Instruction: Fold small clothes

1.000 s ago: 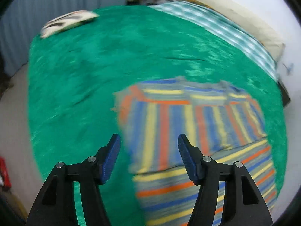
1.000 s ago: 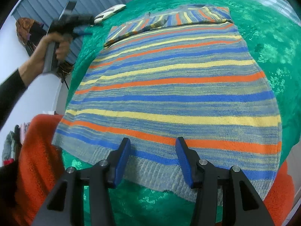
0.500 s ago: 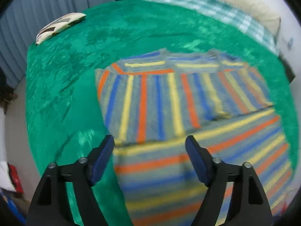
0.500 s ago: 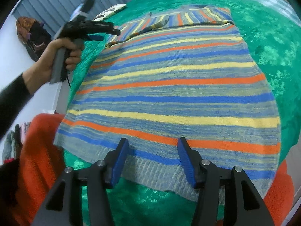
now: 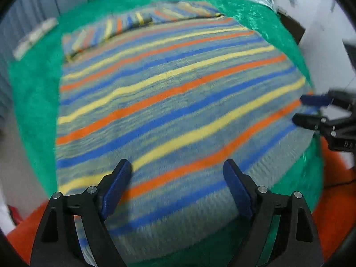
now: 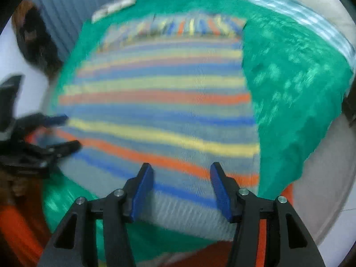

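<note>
I have both tools hanging over the near hem of the striped sweater (image 5: 173, 102), which lies flat on the green blanket (image 5: 33, 84) of the bed, its sleeve part already folded across the far end; the hem band sits closest to me, just short of the blanket's near edge. My left gripper (image 5: 175, 189) has just been opening and now stands wide, nothing between its blue pads (image 5: 115, 187), the knit only lying beneath them; my right gripper (image 6: 181, 189) has just been opening too, and is about half spread over the hem towards the sweater's right side, holding nothing; both views are blurred, so I cannot tell whether any fingertip touches the cloth. I judge the step in hand to be the approach for the next fold: each gripper lining up on a bottom corner. The next move calls for shifting each one outward to its own corner, lowering until the pads straddle the ribbed edge, pinching both layers, then lifting evenly and carrying the hem towards the far end; an uneven lift would skew the fold.
</note>
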Demonstrator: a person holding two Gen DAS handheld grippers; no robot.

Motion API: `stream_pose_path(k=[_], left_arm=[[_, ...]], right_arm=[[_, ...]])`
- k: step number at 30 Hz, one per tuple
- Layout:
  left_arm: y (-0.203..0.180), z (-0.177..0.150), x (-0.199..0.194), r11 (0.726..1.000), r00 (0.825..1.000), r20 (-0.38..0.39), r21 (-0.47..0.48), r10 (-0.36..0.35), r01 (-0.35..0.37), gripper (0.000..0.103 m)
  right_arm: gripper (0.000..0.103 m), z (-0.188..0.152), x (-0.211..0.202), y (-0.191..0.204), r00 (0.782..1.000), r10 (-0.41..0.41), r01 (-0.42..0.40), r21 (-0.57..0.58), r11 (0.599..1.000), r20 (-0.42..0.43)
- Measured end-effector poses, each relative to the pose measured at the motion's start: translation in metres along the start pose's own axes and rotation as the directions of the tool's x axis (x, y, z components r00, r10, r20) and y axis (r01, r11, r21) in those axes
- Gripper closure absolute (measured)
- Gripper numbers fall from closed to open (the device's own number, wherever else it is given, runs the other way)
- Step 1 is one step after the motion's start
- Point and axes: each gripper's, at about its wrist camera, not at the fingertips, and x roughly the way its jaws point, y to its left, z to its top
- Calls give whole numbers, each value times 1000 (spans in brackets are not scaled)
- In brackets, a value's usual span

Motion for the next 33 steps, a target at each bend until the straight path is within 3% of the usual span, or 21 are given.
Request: stream_pose_path(k=[3, 6, 8, 11, 13, 14, 17, 33], left_arm=[[4, 8, -14, 999, 999, -10, -41, -31, 30, 20], [9, 18, -33, 989, 993, 58, -101, -105, 111, 18], [-2, 19, -37, 982, 984, 83, -89, -157, 165, 17], [-22, 8, -12, 995, 995, -9, -14, -101, 100, 17], [-21, -4, -2, 995, 996, -19, -48, -86, 85, 16], [-20, -6, -2, 995, 996, -13, -57, -85, 84, 16], [-21, -5, -2, 995, 997, -21, -59, -79, 77, 15], [-23, -5, 3, 996, 998, -23, -57, -66, 65, 14]], right_arm=[[47, -3, -7, 10, 998, -64, 64, -25, 998, 3], [47, 3, -29, 15, 999, -15, 15, 11, 1000, 51], [47, 11, -38, 27, 994, 13, -11, -18, 1000, 107], [47, 11, -27, 48, 995, 47, -39, -91, 995, 93], [47, -1, 1, 54, 1000, 18, -18, -119, 993, 1], [46, -5, 8, 55, 1000, 6, -6, -129, 992, -3], [46, -12, 7, 56, 998, -4, 12, -134, 991, 63], [45, -19, 8, 60, 995, 8, 5, -127, 992, 100]])
